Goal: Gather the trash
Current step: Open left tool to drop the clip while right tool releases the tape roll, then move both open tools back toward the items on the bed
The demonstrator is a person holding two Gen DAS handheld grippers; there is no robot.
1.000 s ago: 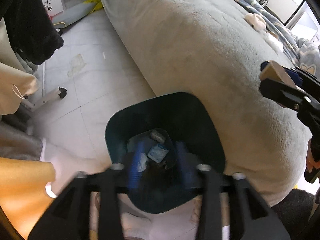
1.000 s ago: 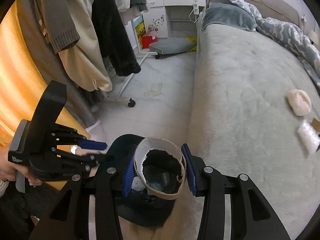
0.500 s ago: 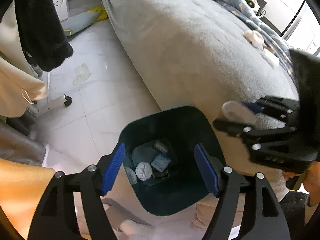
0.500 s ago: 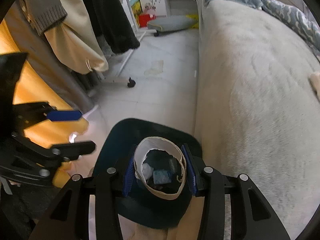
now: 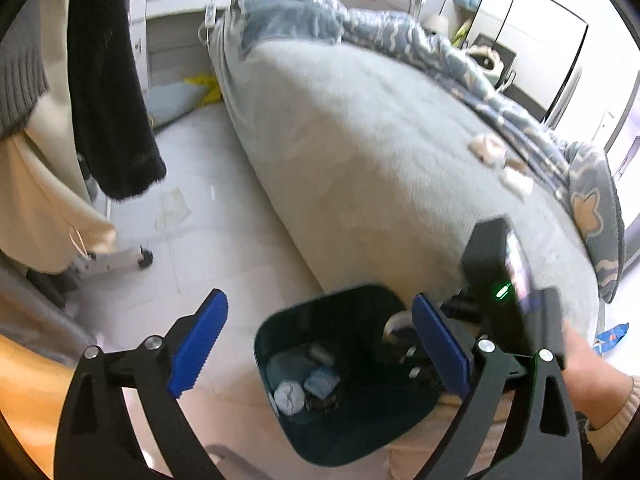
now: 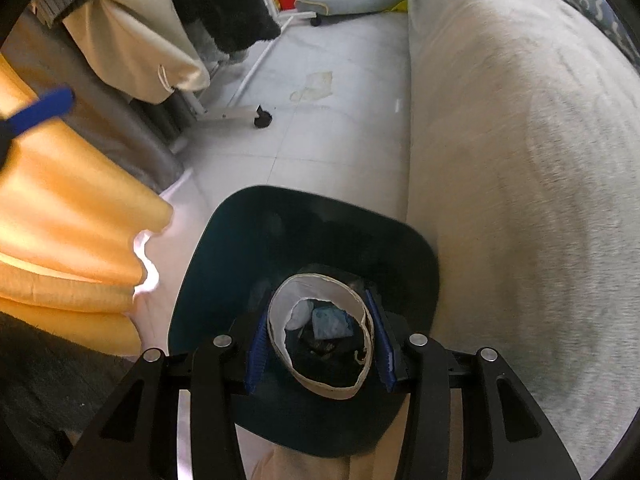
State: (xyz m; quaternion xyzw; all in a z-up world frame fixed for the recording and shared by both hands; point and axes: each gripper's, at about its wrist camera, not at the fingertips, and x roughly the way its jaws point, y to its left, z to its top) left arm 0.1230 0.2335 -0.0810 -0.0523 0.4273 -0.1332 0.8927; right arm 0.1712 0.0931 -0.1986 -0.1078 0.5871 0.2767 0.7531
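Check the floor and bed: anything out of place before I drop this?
Yes. A yellowish stain or flat scrap lies on the floor tiles by the bed, and a blue wrapper lies on the floor at its foot. Two pale crumpled bits sit on the bed. The paper ring hangs over the bin.

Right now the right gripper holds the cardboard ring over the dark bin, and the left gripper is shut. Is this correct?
Not quite. The left gripper is open and empty, as the left wrist view shows. The right gripper does hold the cardboard ring over the dark bin.
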